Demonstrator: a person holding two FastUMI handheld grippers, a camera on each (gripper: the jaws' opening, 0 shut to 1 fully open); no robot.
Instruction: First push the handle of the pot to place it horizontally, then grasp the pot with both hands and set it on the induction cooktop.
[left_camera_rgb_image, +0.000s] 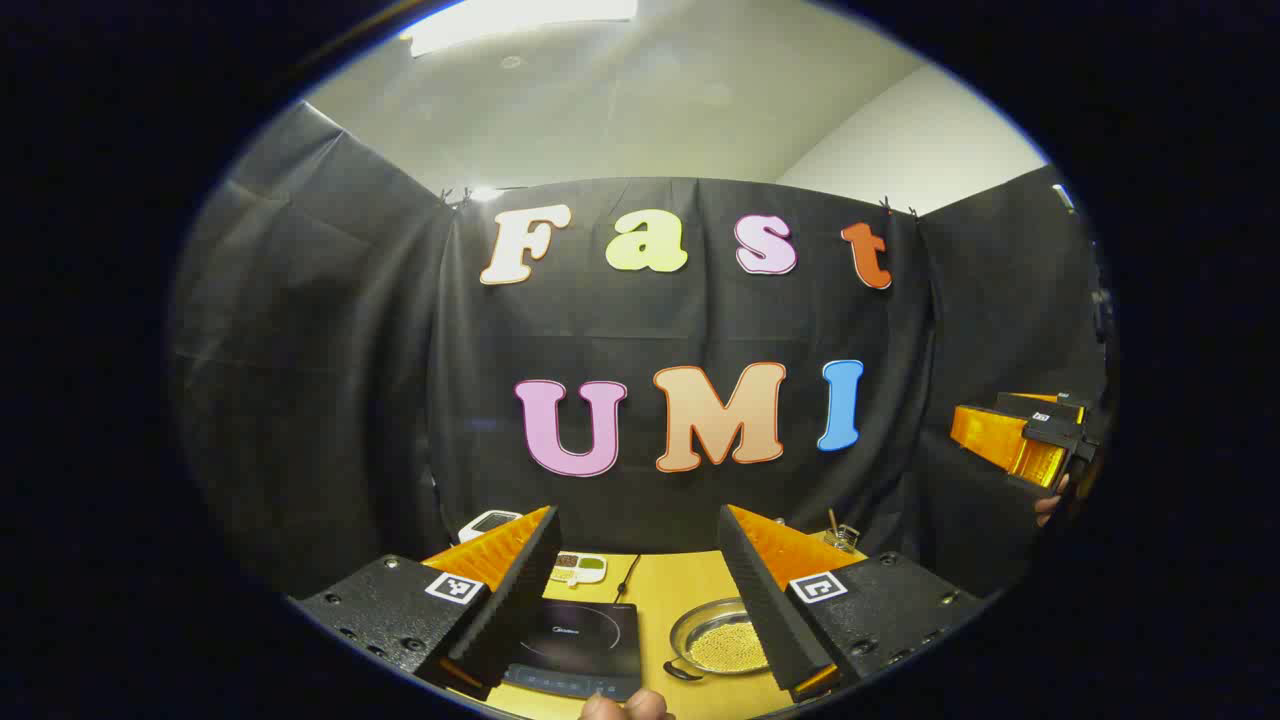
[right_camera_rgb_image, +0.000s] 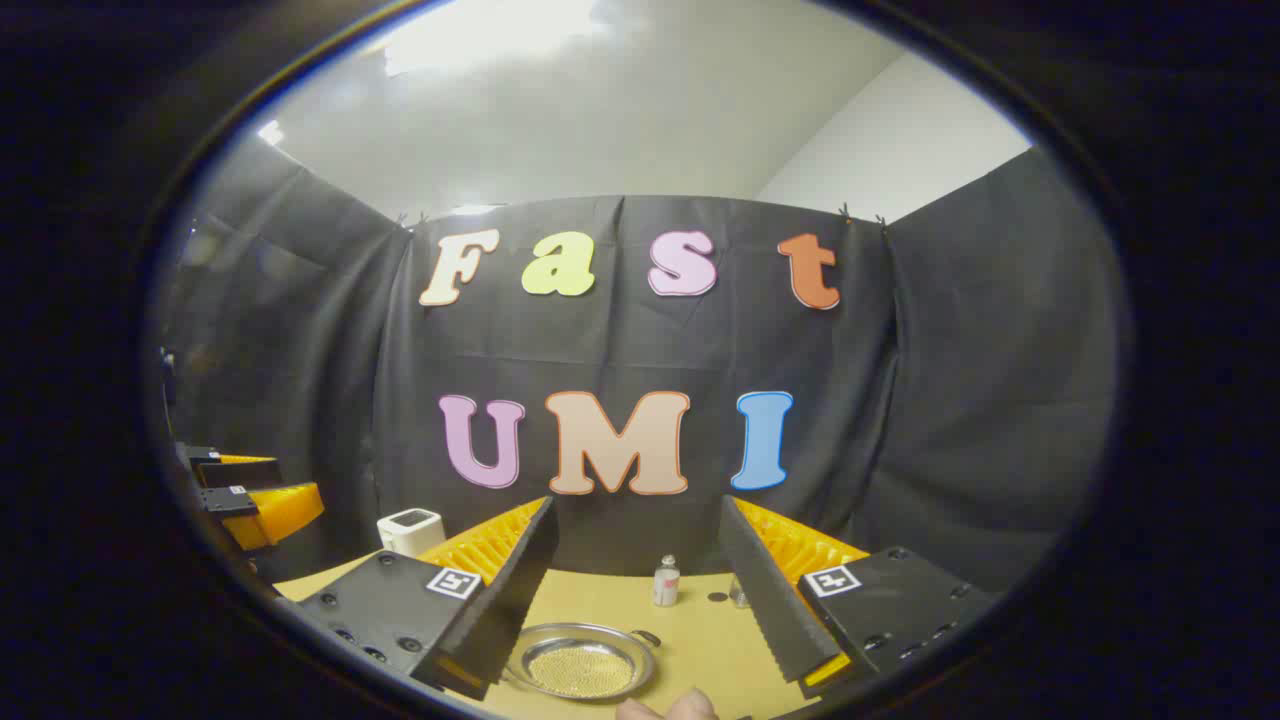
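A shallow silver pot (left_camera_rgb_image: 715, 640) holding yellowish grains sits on the wooden table (left_camera_rgb_image: 680, 590), just right of the black induction cooktop (left_camera_rgb_image: 580, 640). A small dark handle (left_camera_rgb_image: 683, 672) sticks out at the pot's near-left rim. My left gripper (left_camera_rgb_image: 635, 600) is open, high above the table, with the cooktop and pot seen between its fingers. The right gripper view has the pot (right_camera_rgb_image: 580, 665) low in the middle with a handle (right_camera_rgb_image: 648, 637) at its far right. My right gripper (right_camera_rgb_image: 640, 600) is open, above the pot, touching nothing. Each gripper appears in the other's view: right gripper (left_camera_rgb_image: 1020, 440), left gripper (right_camera_rgb_image: 250, 495).
At the table's back stand a white device (right_camera_rgb_image: 410, 530), a small bottle (right_camera_rgb_image: 666, 580) and a little jar (right_camera_rgb_image: 738, 595). A sectioned seasoning dish (left_camera_rgb_image: 578, 567) and the cooktop's cable (left_camera_rgb_image: 628, 575) lie behind the cooktop. A person's fingers (right_camera_rgb_image: 670, 708) show at the bottom edge.
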